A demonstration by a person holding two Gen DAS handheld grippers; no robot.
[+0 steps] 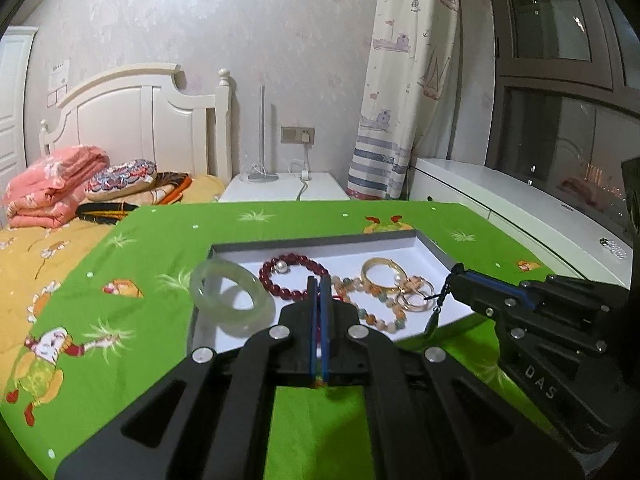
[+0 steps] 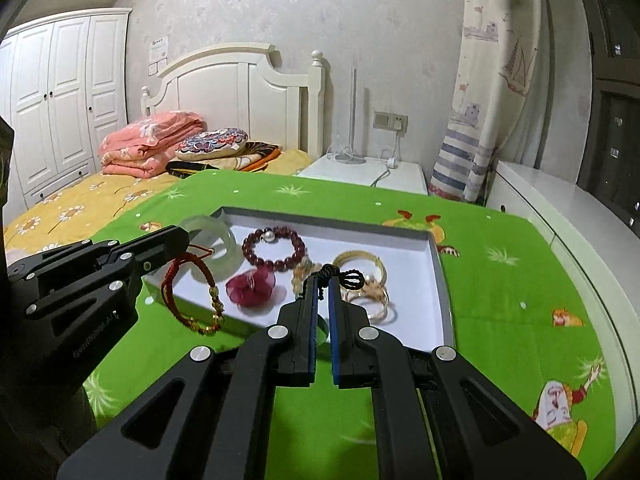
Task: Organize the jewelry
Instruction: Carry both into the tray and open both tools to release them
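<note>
You are holding red cord point(image 2: 188, 280) clenched in left gripper point(image 2: 188, 240), hanging over tray point(image 2: 438, 280) near edge. Right gripper point(image 2: 323, 280) is pinching black cord point(image 2: 340, 274), pendant point(image 1: 434, 318) dangling. Be lowering each into bare white patch, clear of beads point(image 2: 274, 248), before releasing.

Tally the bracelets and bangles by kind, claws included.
Rigid bangles: 2 (jade bangle, gold bangle)
Beaded bracelets: 2 (dark red bracelet, pastel bracelet)
Cord bracelets: 1 (red cord bracelet, in left claw)
Total: 5
Excluded: black cord pendant in right claw.
</note>
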